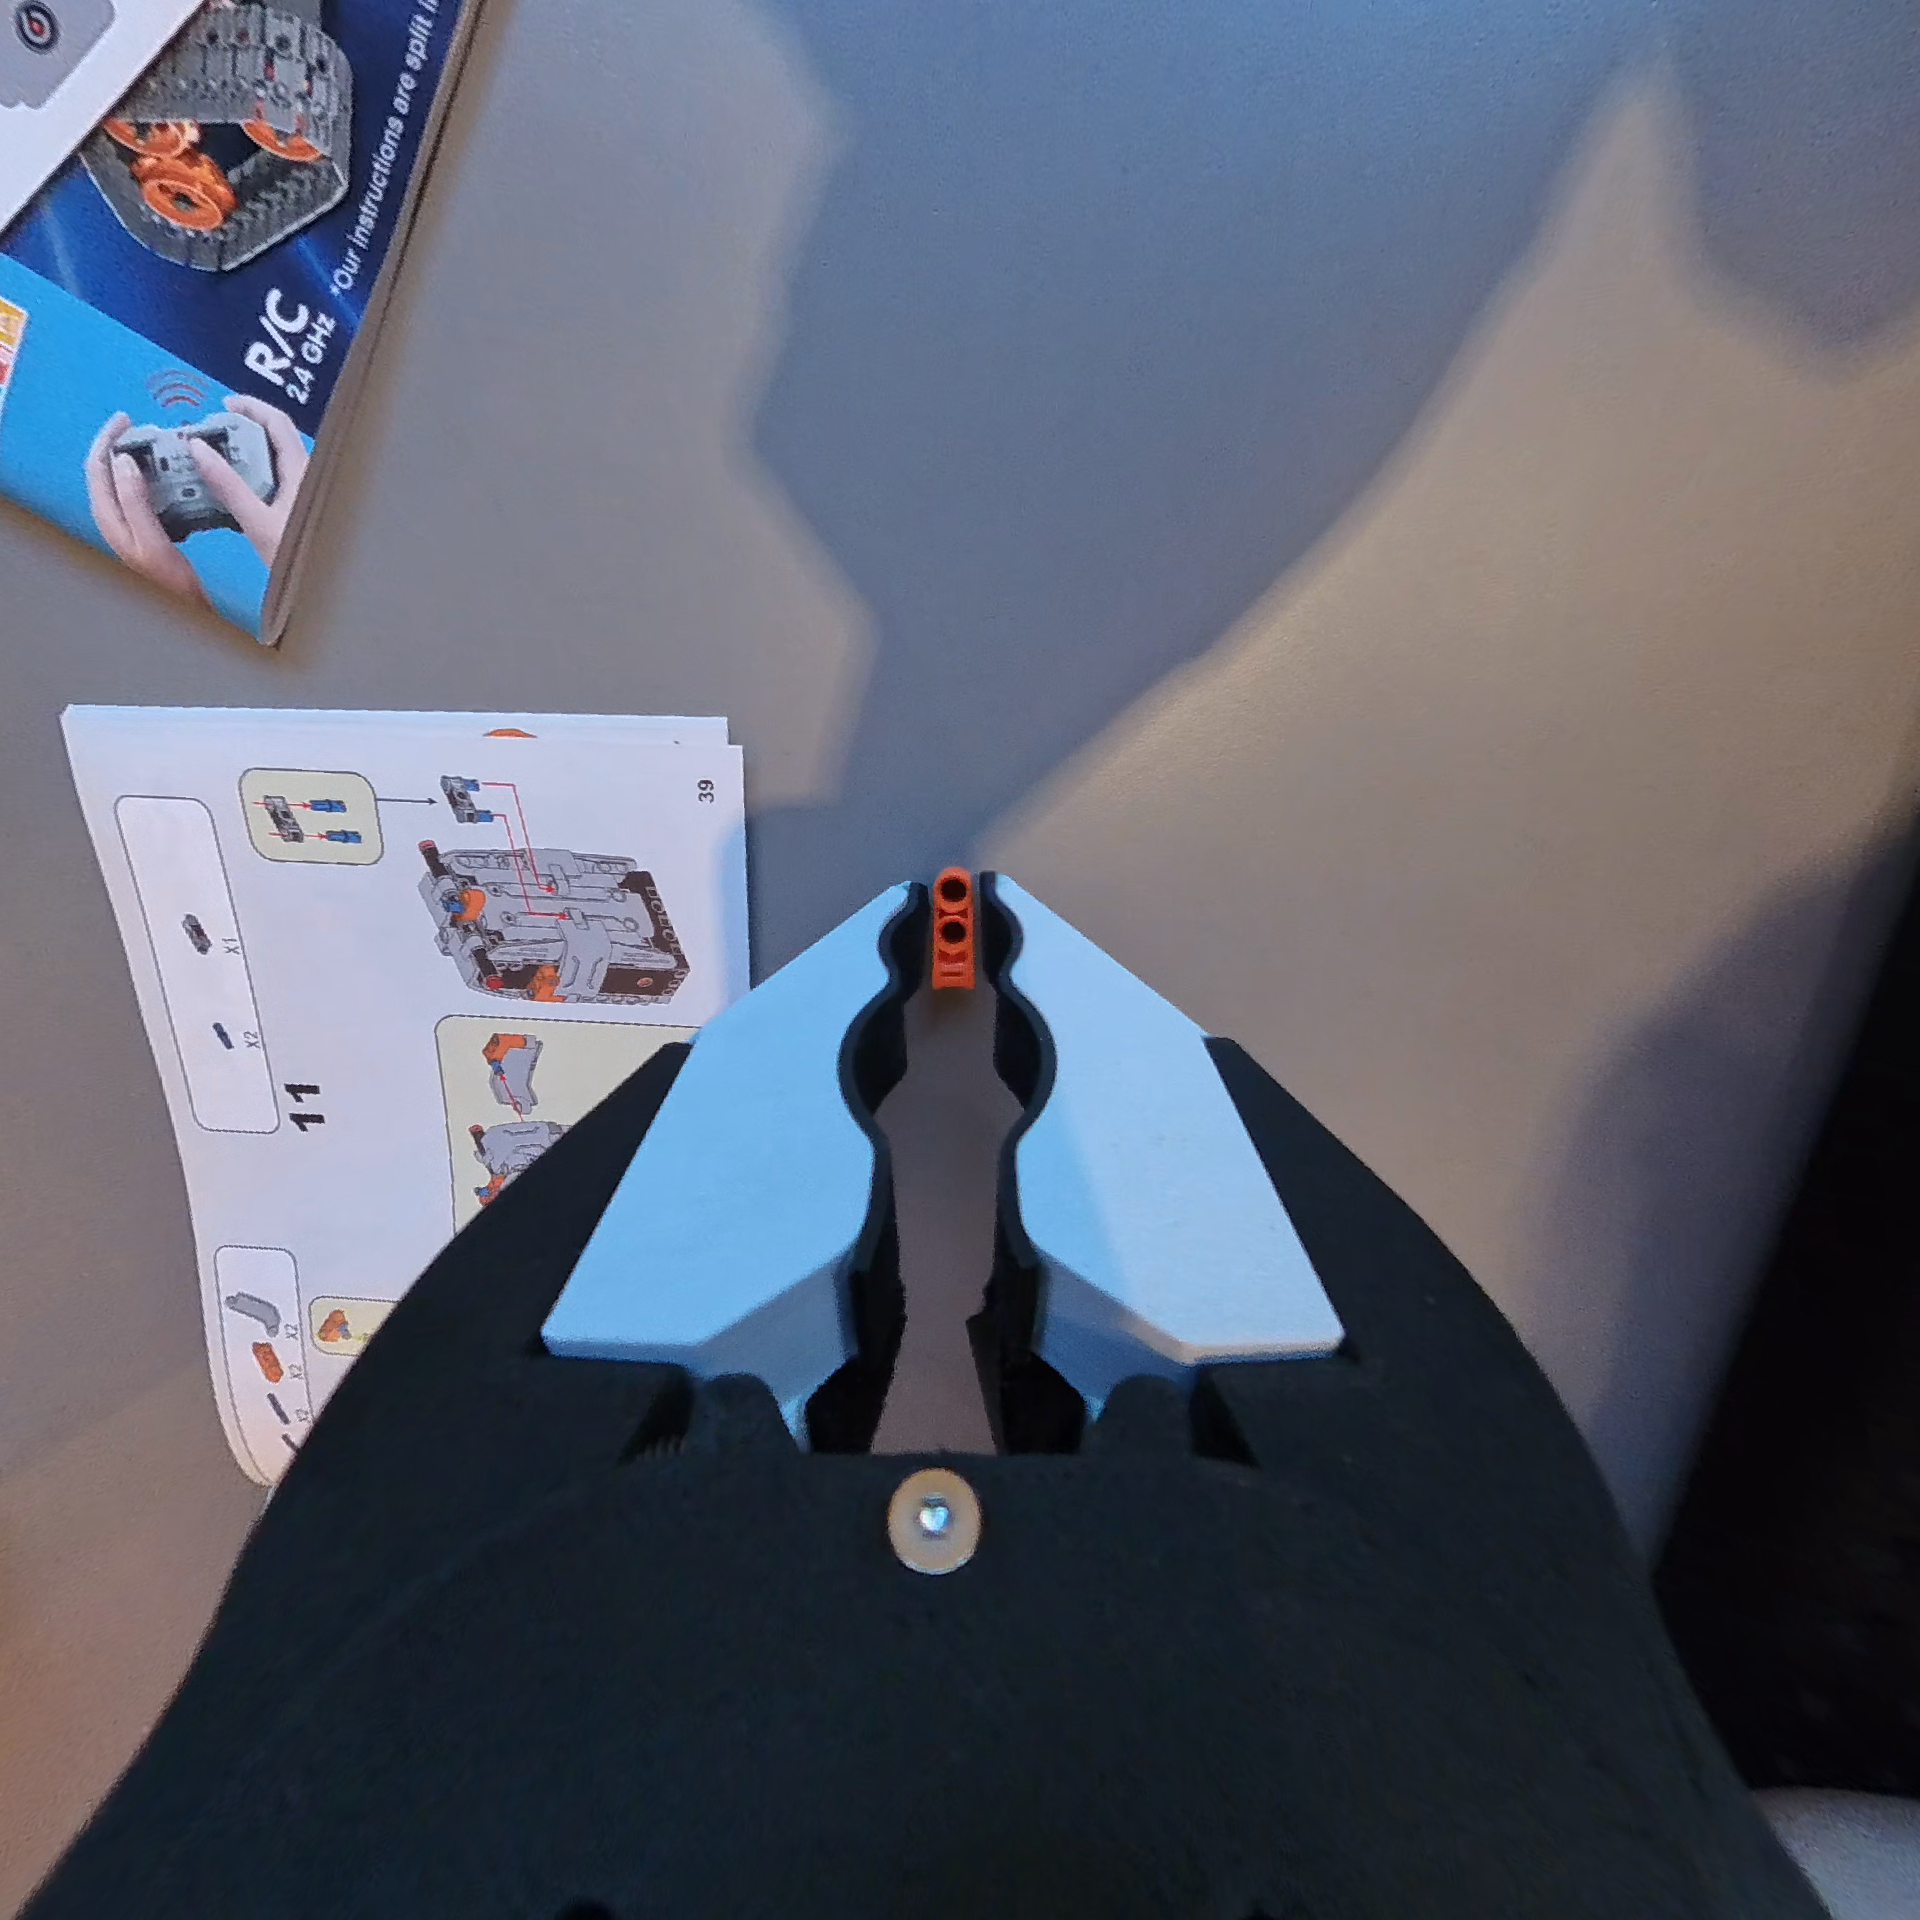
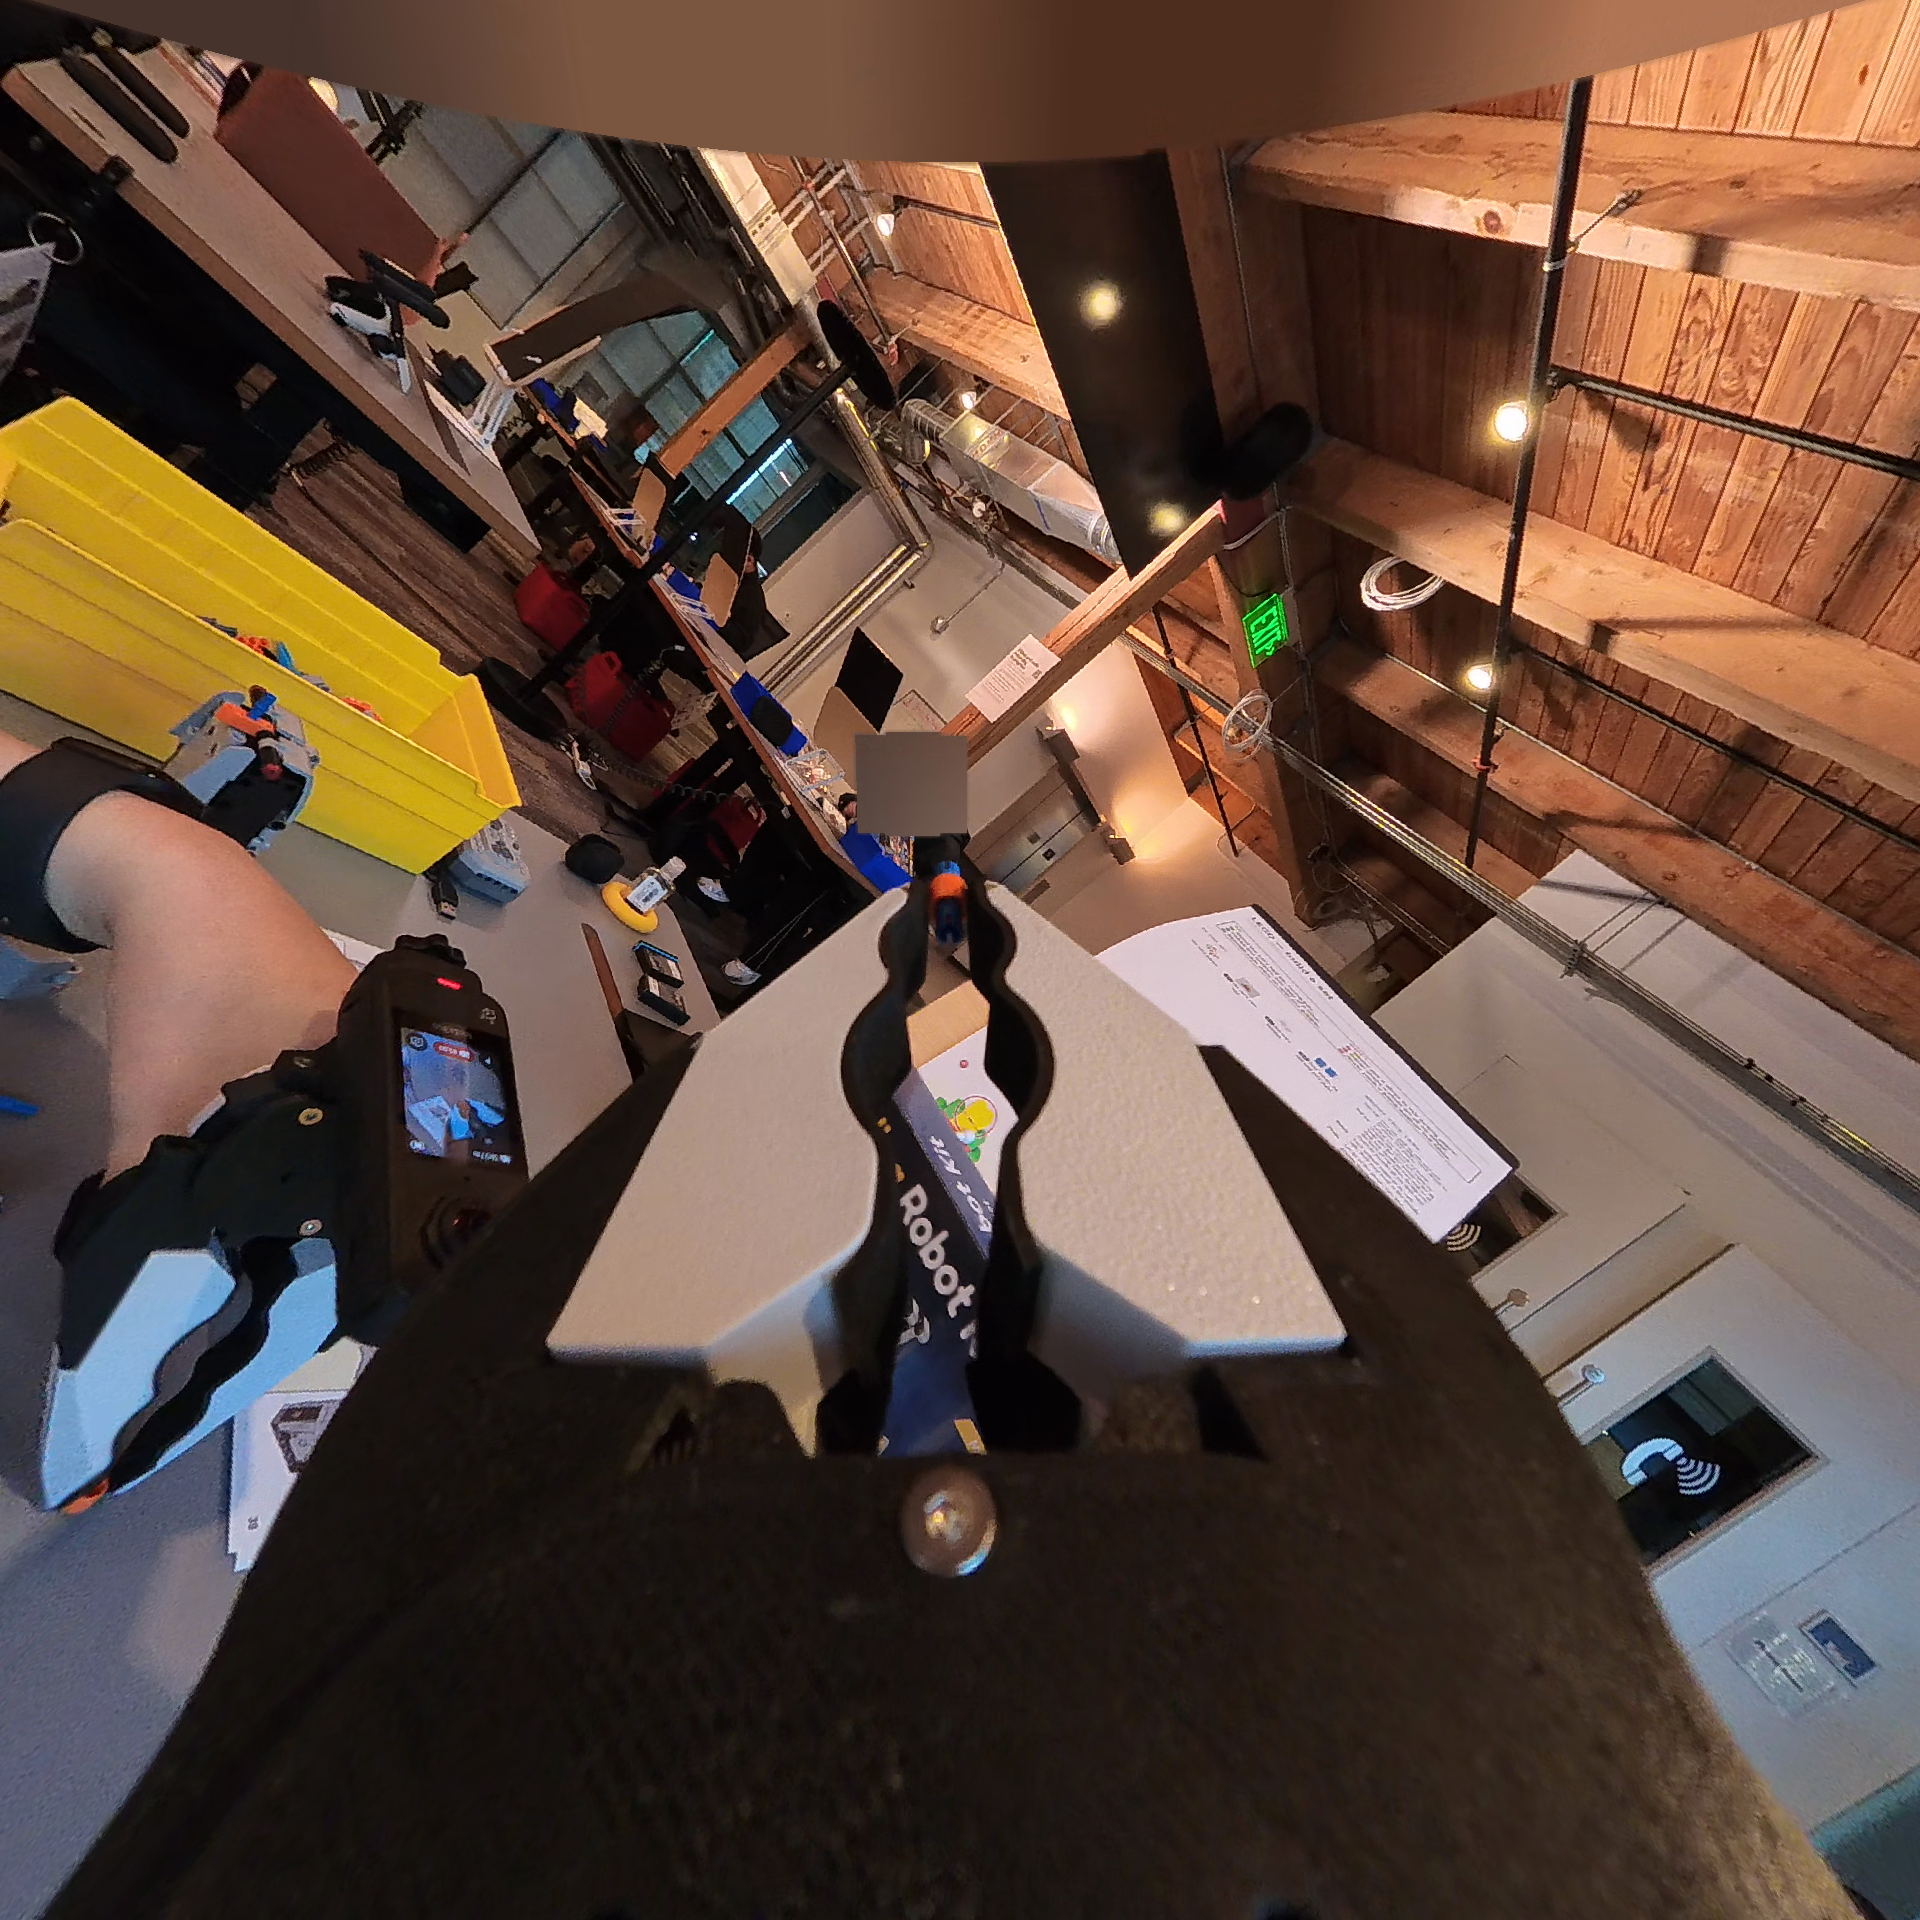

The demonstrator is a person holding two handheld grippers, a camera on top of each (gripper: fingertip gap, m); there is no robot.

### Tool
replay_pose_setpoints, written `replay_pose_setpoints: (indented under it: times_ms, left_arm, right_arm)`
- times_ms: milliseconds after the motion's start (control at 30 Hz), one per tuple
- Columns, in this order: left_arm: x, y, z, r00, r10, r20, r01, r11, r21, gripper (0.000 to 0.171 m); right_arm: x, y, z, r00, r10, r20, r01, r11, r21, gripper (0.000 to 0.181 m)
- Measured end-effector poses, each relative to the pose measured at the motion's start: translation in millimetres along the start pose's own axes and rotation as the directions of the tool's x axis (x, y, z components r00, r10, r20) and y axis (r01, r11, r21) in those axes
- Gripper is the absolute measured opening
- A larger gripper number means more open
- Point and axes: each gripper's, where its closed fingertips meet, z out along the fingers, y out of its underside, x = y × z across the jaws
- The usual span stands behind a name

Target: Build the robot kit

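Left gripper (image 1: 953, 914): a small orange plastic building-toy beam with two round holes (image 1: 953, 928) is being pinched at the very fingertips, the jaws narrowed onto it. It is being held above a grey matte tabletop (image 1: 1143, 520), apart from the surface as far as can be judged; contact cannot be told.

Landmark: the orange beam. To its left, lying flat on the tabletop, an open white instruction booklet with assembly diagrams (image 1: 416, 987) is being partly covered by the gripper body. Farther left and beyond it, a blue glossy printed booklet picturing a tracked vehicle (image 1: 208, 312) is lying well apart from the beam.

Right gripper (image 2: 943, 909): a small orange-and-blue plastic pin piece (image 2: 945, 902) is being clamped at the tips, jaws nearly closed on it. The gripper is being tilted upward toward a wooden plank ceiling (image 2: 1558, 312). In this view the left gripper is being seen low on the left, with yellow plastic bins (image 2: 208, 623) beyond it on the table, and a partly assembled grey toy model (image 2: 249, 769) just in front of them.

Risks, as judged: both pieces are being held by little surface only at the fingertips, so either could be twisted out or dropped if pressed off-axis. With the right gripper's camera being pointed away from the table, alignment between pin and beam holes could be misjudged.
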Motion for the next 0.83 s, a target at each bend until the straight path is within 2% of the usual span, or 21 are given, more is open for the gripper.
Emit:
replay_pose_setpoints:
  times_ms: [267,300,367,433,500,600,667,733,833]
  left_arm:
    - [1,2,-5,0.999,-0.022,-0.049,0.022,1.0,0.01,0.006]
    - [-2,-1,-12,0.997,-0.043,-0.058,0.046,0.998,0.044,0.006]
    - [-9,-17,-41,0.985,-0.124,-0.118,0.146,0.968,0.203,0.006]
    - [-14,-36,-87,0.95,-0.188,-0.25,0.278,0.871,0.405,0.005]
    - [-20,-45,-140,0.915,-0.186,-0.357,0.373,0.723,0.582,0.005]
    - [-22,-45,-218,0.867,-0.099,-0.488,0.475,0.461,0.75,0.005]
    - [-17,-42,-263,0.846,0.015,-0.534,0.505,0.3,0.809,0.005]
    - [-9,-39,-291,0.843,0.096,-0.529,0.502,0.209,0.839,0.005]
    - [5,-42,-313,0.84,0.184,-0.51,0.489,0.147,0.86,0.005]
  right_arm:
    - [1,-1,-1,1.0,0.007,0.001,-0.007,1.0,0.005,0.006]
    - [1,0,-1,1.0,0.006,-0.002,-0.006,1.0,0.005,0.006]
    - [3,2,-2,1.0,0.011,-0.009,-0.011,1.0,0.008,0.006]
    - [4,7,1,0.999,0.036,-0.011,-0.035,0.999,0.007,0.006]
    - [-2,17,13,0.996,0.091,0.008,-0.091,0.996,-0.008,0.006]
    - [-28,29,39,0.989,0.129,0.075,-0.126,0.991,-0.05,0.006]
    - [-45,30,57,0.987,0.124,0.101,-0.118,0.991,-0.067,0.006]
    - [-57,27,70,0.987,0.124,0.104,-0.117,0.99,-0.075,0.006]
    - [-65,13,82,0.99,0.122,0.074,-0.118,0.991,-0.059,0.006]
